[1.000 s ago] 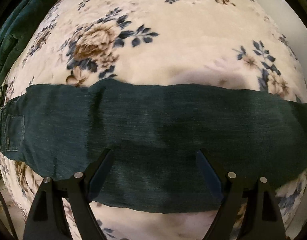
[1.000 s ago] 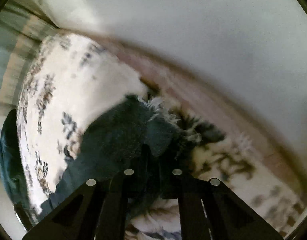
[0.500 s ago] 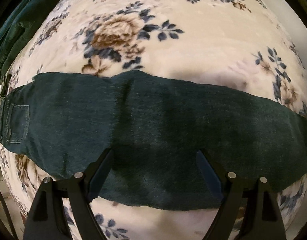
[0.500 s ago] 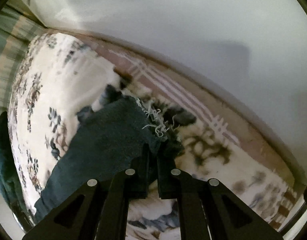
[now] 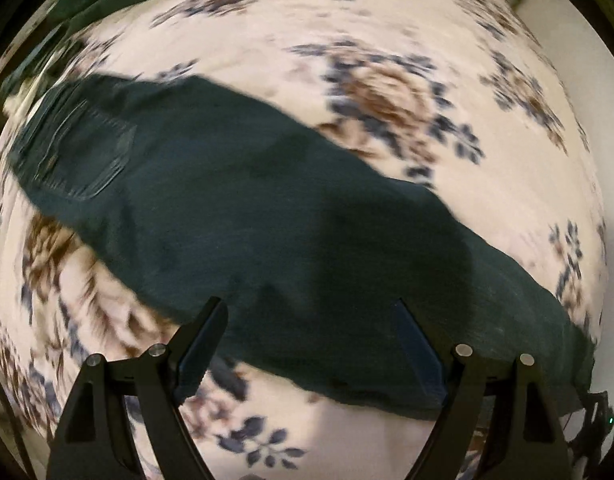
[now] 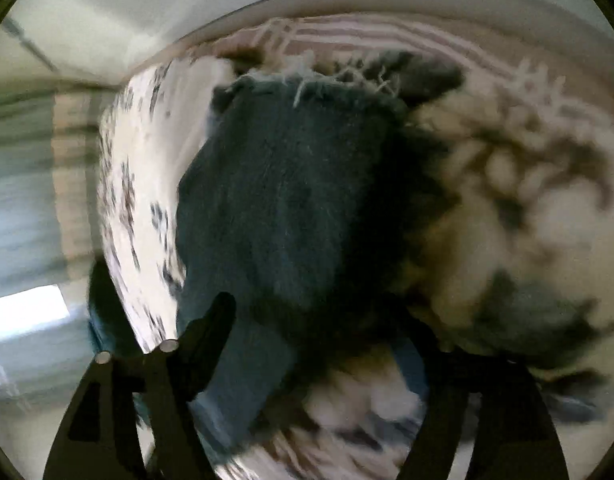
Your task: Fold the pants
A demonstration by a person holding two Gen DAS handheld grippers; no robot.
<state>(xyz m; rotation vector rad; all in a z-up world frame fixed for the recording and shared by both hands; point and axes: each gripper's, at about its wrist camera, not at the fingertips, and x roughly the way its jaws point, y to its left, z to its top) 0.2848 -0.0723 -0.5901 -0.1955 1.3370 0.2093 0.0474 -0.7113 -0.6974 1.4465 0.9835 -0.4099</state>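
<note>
The dark blue pants (image 5: 267,216) lie flat on a bed covered by a cream blanket with brown and blue flowers (image 5: 387,92). In the left wrist view they stretch as a long band from the upper left, where a back pocket (image 5: 83,152) shows, down to the lower right.

The left gripper (image 5: 307,340) hangs above the middle of the band with its jaws spread wide, and nothing is between them; the pads do not touch the cloth.

In the right wrist view the leg end of the pants (image 6: 291,184) lies on the blanket, with its frayed hem (image 6: 307,84) near the far edge of the bed, close to a white wall (image 6: 147,8). The right gripper (image 6: 311,340) is opening its jaws at this moment. The cloth lies between and below the fingers, but the pads do not press on it. Both views are blurred.
</note>
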